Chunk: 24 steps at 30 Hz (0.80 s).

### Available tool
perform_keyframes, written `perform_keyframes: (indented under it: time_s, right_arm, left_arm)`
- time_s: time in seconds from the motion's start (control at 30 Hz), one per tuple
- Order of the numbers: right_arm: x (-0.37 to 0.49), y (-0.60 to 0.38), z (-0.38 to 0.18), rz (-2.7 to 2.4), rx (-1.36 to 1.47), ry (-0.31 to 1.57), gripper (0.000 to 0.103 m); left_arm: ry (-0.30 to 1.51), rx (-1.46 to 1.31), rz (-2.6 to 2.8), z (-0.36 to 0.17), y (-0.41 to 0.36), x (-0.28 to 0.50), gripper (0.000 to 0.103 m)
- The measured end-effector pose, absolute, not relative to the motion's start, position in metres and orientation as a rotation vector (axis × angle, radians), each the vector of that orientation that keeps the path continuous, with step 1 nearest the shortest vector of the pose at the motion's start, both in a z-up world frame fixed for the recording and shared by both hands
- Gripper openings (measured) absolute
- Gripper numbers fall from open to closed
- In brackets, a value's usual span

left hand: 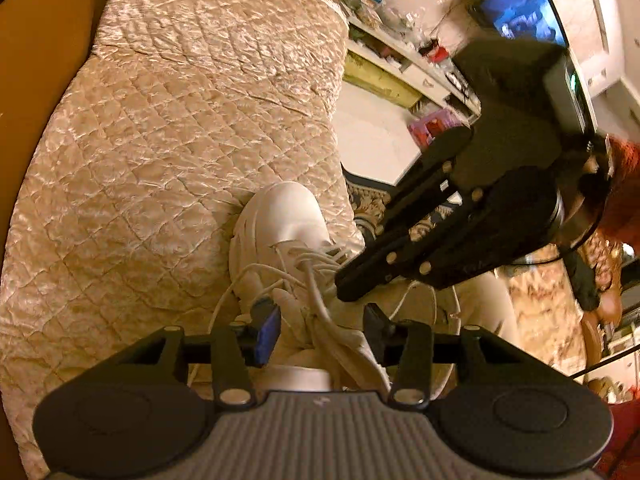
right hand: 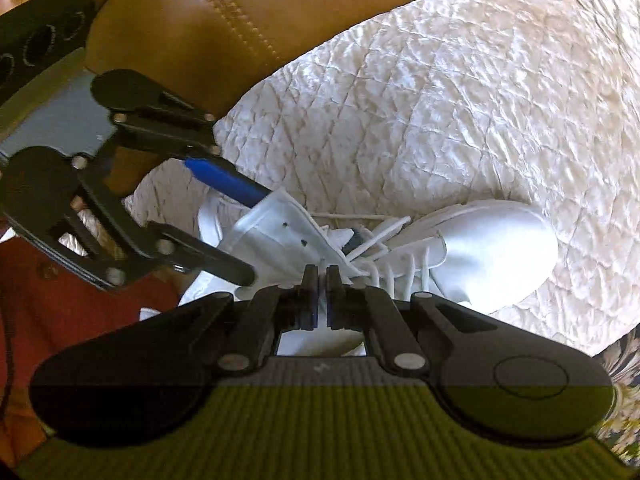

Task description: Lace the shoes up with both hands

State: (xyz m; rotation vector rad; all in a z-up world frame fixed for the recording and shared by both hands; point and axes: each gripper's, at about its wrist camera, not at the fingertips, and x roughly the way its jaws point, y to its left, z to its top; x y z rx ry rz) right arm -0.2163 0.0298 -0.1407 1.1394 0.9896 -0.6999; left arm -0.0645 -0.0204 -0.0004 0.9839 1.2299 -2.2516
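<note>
On a quilted cushion (right hand: 440, 100) the shoe (right hand: 500, 248) is lying, toe far; the laces (left hand: 308, 272) are being straddled unpinched by the half-open left claw (left hand: 320, 320), while the right claw (right hand: 320, 276), nearer the eyelets, is being kept shut, a lace possibly pinched.

This is a living room in a home: a TV (left hand: 520, 4) on the wall, a brown sofa (right hand: 240, 12), a patterned rug (left hand: 368, 200).

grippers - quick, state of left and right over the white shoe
Left gripper: open, fingers either side of the white shoe's tongue, laces between them, not pinched.
Right gripper: closed; whether it pinches a lace cannot be told.
</note>
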Motion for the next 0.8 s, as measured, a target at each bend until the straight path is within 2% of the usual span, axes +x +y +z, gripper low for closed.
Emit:
perform_keyframes:
  time_s: [0.23, 0.3, 0.37, 0.5, 0.73, 0.8]
  right_arm:
    - [-0.231, 0.045, -0.152, -0.791, 1.177, 0.871, 0.007]
    - [-0.234, 0.048, -0.153, -0.814, 1.185, 0.812, 0.008]
    - [-0.236, 0.053, -0.152, -0.839, 1.181, 0.771, 0.008]
    - [-0.236, 0.065, -0.148, -0.884, 1.154, 0.722, 0.008]
    - [-0.24, 0.075, -0.149, -0.915, 1.145, 0.671, 0.008]
    - [-0.24, 0.077, -0.149, -0.92, 1.141, 0.663, 0.008]
  left_arm:
    - [1.522, 0.806, -2.024, -0.03, -0.051, -0.029, 0.052]
    - [1.662, 0.792, -1.961, -0.05, -0.052, -0.034, 0.051]
    - [1.772, 0.775, -1.902, -0.066, -0.051, -0.04, 0.042]
    - [1.919, 0.693, -1.799, -0.087, -0.053, -0.047, 0.042]
    - [1.953, 0.697, -1.768, -0.097, -0.048, -0.057, 0.041]
    - [1.958, 0.689, -1.764, -0.097, -0.046, -0.058, 0.034]
